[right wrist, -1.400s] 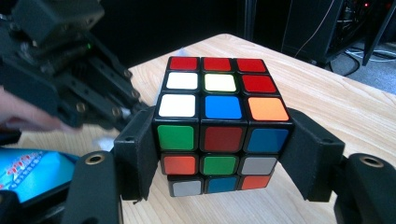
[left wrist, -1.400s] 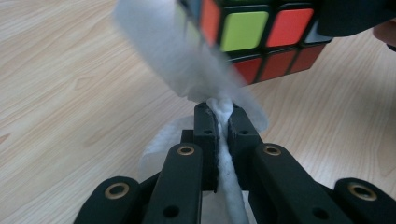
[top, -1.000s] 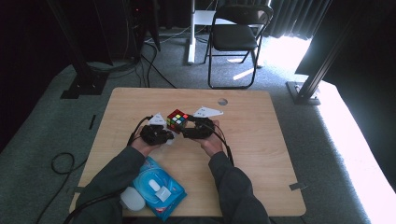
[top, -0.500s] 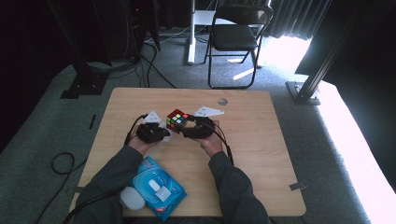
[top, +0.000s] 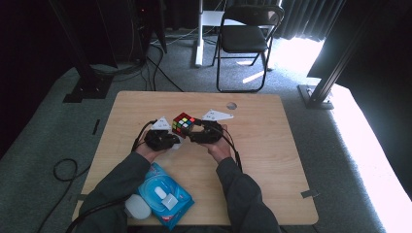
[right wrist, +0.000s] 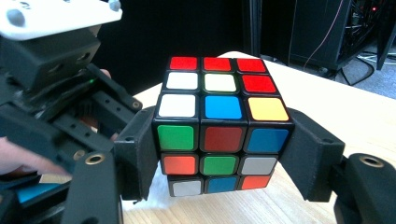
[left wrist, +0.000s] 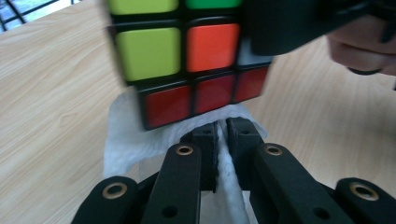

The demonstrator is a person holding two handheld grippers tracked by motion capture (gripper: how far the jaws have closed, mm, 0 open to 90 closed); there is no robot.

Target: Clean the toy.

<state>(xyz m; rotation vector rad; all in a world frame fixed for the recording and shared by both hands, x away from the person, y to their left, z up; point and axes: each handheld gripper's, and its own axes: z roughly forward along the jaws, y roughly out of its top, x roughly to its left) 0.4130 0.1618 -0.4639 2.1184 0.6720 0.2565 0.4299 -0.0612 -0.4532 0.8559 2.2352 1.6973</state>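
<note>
Black-framed puzzle cube (right wrist: 222, 126) clamped by its two side faces in the right tongs (right wrist: 219, 154), lifted off the wooden table (top: 272, 160) near its middle, slightly tilted, no long axis. White tissue (left wrist: 135, 135) pinched in the closed left tongs (left wrist: 223, 140), just beneath the cube.

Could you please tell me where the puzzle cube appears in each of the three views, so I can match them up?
High view: the puzzle cube sits at table centre, between the two grippers.
Left gripper view: top centre, its red row just above the white wipe.
Right gripper view: centre, clamped between the right gripper and its two jaws.
Shared landmark: the white wipe under the cube.
</note>
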